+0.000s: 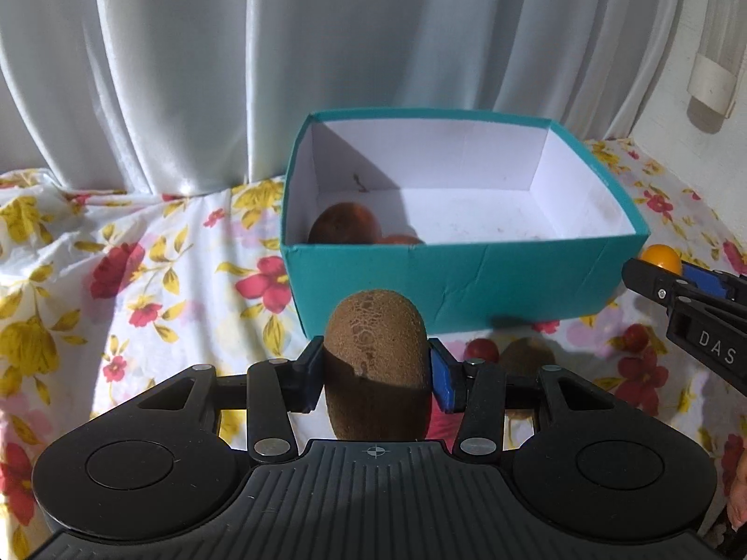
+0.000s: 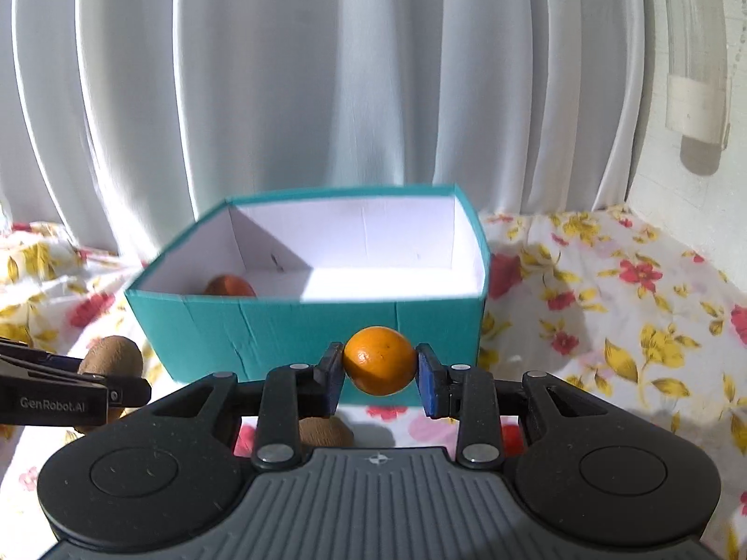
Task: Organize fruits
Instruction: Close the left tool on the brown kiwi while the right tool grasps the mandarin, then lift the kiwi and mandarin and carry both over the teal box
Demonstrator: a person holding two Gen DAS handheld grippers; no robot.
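Observation:
My left gripper (image 1: 376, 373) is shut on a brown kiwi (image 1: 376, 364), which stands upright between the pads, in the air in front of the teal box (image 1: 467, 280). My right gripper (image 2: 380, 373) is shut on a small orange (image 2: 380, 366), also lifted in front of the box (image 2: 303, 331). The open box is white inside. A brown fruit (image 1: 345, 221) and a reddish one (image 1: 399, 239) lie in its near left corner. Another kiwi (image 1: 527, 357) and small red fruits (image 1: 483, 349) rest on the cloth below the box. The right gripper (image 1: 653, 275) also shows in the left wrist view.
A flowered cloth (image 1: 163, 280) covers the surface, wrinkled at the left. White curtains (image 2: 327, 93) hang close behind the box. At the far right is a white wall with a pipe fitting (image 2: 695, 116). Bare cloth (image 2: 607, 303) lies right of the box.

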